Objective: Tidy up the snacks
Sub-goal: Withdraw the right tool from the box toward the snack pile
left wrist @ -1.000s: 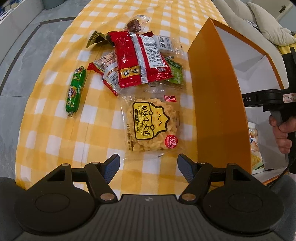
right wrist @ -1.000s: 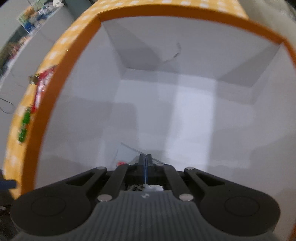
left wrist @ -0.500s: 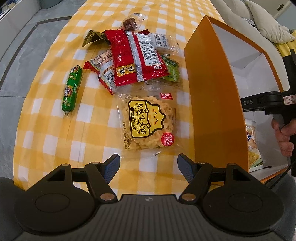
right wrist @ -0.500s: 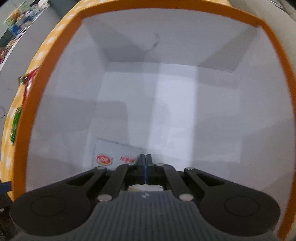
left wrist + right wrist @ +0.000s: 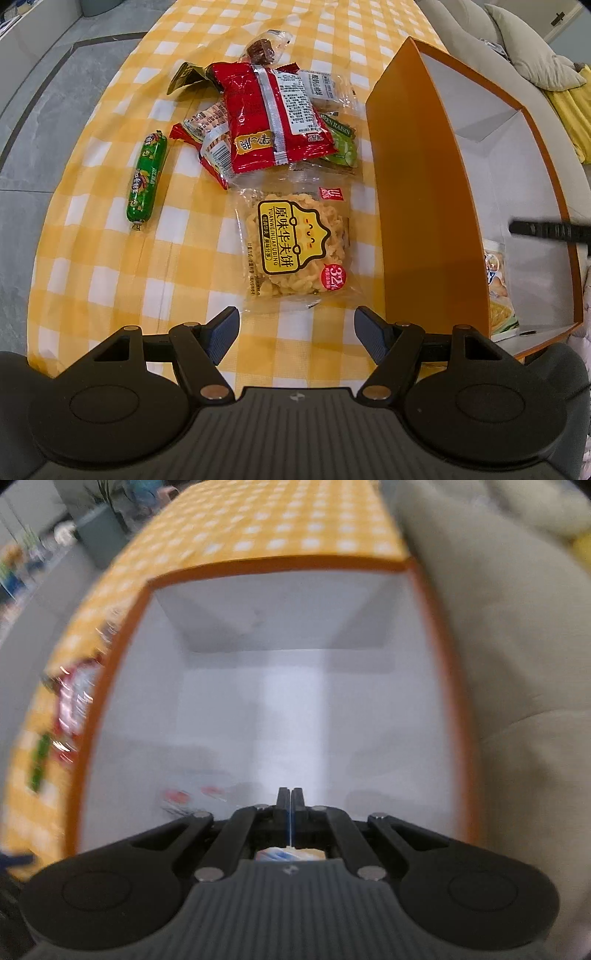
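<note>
An orange box (image 5: 413, 203) with white inner walls stands on the yellow checked tablecloth (image 5: 92, 266). One snack packet (image 5: 498, 291) lies on its floor. To its left lie a clear waffle-biscuit packet (image 5: 295, 243), a red bag (image 5: 273, 118), a green sausage (image 5: 146, 177), a raisin packet (image 5: 341, 144) and a wrapped brown sweet (image 5: 264, 50). My left gripper (image 5: 295, 317) hangs open just in front of the waffle packet, holding nothing. My right gripper (image 5: 291, 794) is shut and empty above the box (image 5: 110, 686), with the blurred packet (image 5: 184, 801) below and to its left.
A beige sofa cushion (image 5: 517, 738) lies right of the box, with a yellow cloth (image 5: 569, 110) on the sofa. Grey floor (image 5: 22, 155) runs along the table's left edge. A black bar (image 5: 546, 230) of the right-hand tool crosses over the box's open top.
My right gripper has lifted up and back out of the box, away from the packet on its floor. The hand holding it has left the left wrist view. My left gripper has stayed still.
</note>
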### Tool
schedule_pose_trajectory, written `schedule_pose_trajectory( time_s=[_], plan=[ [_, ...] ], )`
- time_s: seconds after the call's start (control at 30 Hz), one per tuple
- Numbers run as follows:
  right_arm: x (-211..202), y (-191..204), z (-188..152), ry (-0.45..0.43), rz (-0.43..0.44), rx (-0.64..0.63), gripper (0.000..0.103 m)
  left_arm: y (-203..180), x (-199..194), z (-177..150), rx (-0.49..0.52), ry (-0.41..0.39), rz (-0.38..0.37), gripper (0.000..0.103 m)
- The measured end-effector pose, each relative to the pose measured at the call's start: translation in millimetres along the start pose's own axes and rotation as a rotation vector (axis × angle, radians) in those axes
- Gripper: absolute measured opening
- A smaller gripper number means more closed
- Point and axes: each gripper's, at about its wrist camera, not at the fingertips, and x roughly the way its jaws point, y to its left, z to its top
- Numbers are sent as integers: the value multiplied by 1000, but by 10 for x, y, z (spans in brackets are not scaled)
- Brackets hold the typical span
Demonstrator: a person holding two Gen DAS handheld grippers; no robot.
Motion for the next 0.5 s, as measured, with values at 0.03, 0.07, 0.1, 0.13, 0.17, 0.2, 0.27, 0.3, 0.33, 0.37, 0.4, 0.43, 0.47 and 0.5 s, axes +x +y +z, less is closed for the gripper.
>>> schedule_pose_trajectory(
  time_s=[0.03,0.07,0.1,0.13,0.17,0.2,0.27,0.3,0.33,0.37,0.4,0.43,0.47,0.5],
  plan=[
    [-12,19,-55,12,-34,-30,0,-4,0,1,1,2,-1,83],
    [16,6,-112,35,-56,-46,0,-9,-4,0,2,1,-2,83],
    [76,-14,-164,66,-85,-50,0,-15,-14,-2,4,-1,-2,83],
    [145,-21,-216,95,-124,-53,0,-22,-27,-7,8,-5,-3,83],
    [213,-17,-258,116,-161,-59,0,-27,-38,-13,12,-7,-3,83],
    [263,-19,-288,128,-171,-66,0,-30,-47,-14,13,-9,-3,83],
    [342,29,-349,161,-155,-80,0,-30,-59,-16,10,-12,-4,83],
    [360,64,-374,167,-162,-94,0,-26,-63,-17,9,-13,-4,83],
    [357,100,-398,168,-162,-101,0,-21,-68,-19,7,-14,-5,83],
    [357,117,-410,174,-141,-93,0,-17,-74,-23,5,-15,-5,83],
    [354,109,-417,184,-106,-74,0,-11,-79,-26,5,-15,-7,83],
    [355,118,-423,193,-78,-60,0,-8,-86,-26,4,-17,-8,83],
    [316,111,-454,194,-65,-57,0,0,-95,-27,3,-19,-9,83],
    [304,128,-470,192,-71,-62,0,9,-108,-27,2,-23,-9,83]
  ],
)
